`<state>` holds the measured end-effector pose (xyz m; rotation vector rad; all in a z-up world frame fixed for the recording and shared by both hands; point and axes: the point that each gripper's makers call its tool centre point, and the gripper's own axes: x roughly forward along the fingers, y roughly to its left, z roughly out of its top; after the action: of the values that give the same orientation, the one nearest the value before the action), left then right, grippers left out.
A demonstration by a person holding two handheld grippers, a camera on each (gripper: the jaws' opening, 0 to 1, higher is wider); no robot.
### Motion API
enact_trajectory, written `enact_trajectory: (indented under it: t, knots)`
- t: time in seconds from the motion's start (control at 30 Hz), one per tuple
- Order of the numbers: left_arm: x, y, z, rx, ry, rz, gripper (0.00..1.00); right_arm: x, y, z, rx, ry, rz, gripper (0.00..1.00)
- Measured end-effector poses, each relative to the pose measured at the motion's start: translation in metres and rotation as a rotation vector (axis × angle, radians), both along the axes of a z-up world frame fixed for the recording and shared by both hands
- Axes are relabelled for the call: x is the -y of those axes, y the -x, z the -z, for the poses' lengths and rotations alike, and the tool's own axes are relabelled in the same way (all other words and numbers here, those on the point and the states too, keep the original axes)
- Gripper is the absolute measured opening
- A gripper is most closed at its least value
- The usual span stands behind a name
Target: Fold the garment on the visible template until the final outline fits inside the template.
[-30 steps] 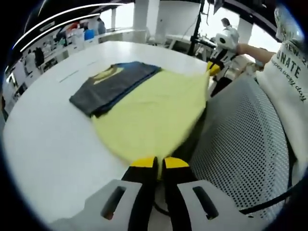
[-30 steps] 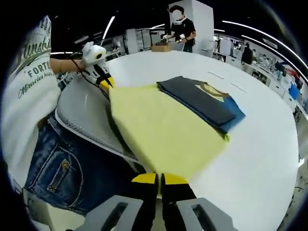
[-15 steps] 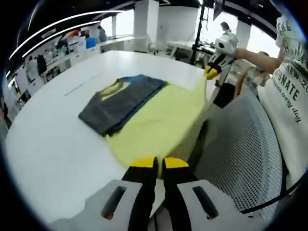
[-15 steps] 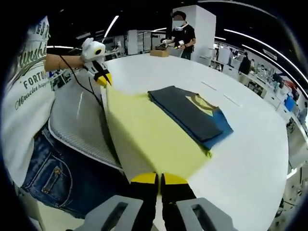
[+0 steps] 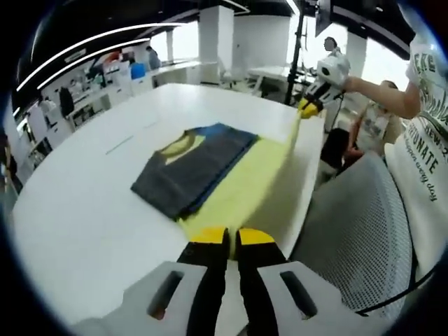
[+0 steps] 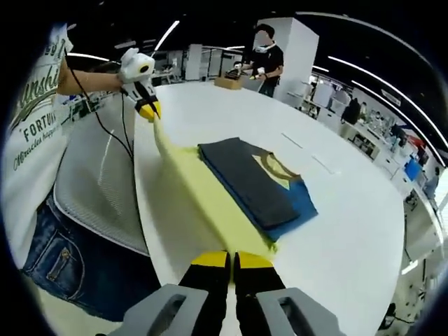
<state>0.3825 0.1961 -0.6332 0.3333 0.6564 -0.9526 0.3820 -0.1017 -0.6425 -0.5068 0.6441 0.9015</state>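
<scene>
Both grippers, left (image 5: 232, 236) and right (image 6: 232, 259), clamped shut on yellow garment (image 5: 245, 189); hem raised higher than before, fold toward dark panel (image 6: 248, 180) begun.

A large open-plan lab or workshop hall is showing here, with long ceiling light strips (image 5: 91, 38) glowing, white square pillars (image 5: 215, 35) standing far off, and equipment-laden benches (image 6: 364, 129) lining the far right.
</scene>
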Motion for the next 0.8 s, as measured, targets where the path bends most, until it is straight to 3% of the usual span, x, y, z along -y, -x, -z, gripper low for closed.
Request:
enact_trajectory:
  t: [0.33, 0.8]
  knots:
    - [0.002, -0.030, -0.016, 0.021, 0.044, -0.016, 0.01, 0.001, -0.028, -0.011, 0.053, -0.001, 0.007, 0.00]
    - [0.002, -0.071, -0.028, 0.075, 0.030, -0.017, 0.01, -0.001, -0.065, -0.022, 0.103, 0.004, 0.007, 0.00]
